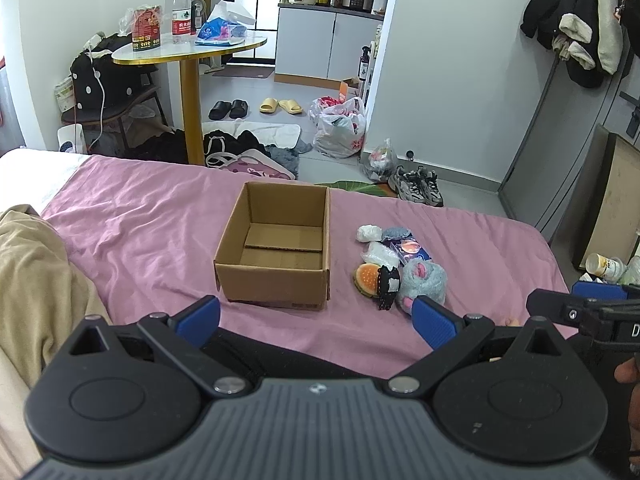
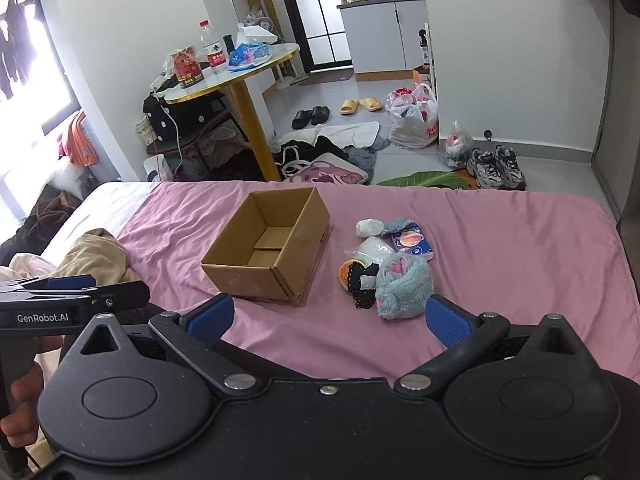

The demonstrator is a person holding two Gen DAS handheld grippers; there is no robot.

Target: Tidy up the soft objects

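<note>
Left wrist view: left gripper [image 1: 316, 314] spread wide and gripping nothing, low over the pink bedsheet [image 1: 140, 216], just short of the cardboard box [image 1: 276, 256], which sits open-topped and bare inside. Soft objects heaped just right of the box: a blue plush toy [image 1: 426, 280] nearest, a burger-shaped toy [image 1: 367, 278] touching a black lace-edged piece [image 1: 389, 285], a clear plastic packet [image 1: 380, 254], a white bundle [image 1: 369, 233] and a printed pack [image 1: 412, 250] behind. Best begun with the plush: nearest, loosest, easiest to pinch by its fluffy top without dragging neighbours. A beige blanket [image 1: 36, 280] bunched at far left, well apart from the work.

Right wrist view: right gripper [image 2: 328, 320] likewise parted and empty, the blue plush toy [image 2: 404, 286] just ahead of its right-hand finger. Worth squaring on the plush, closing gently, lifting clear over the box [image 2: 264, 252] wall before release. Only obstruction: the box's near wall and the black piece [image 2: 362, 282] leaning against the plush, liable to snag
</note>
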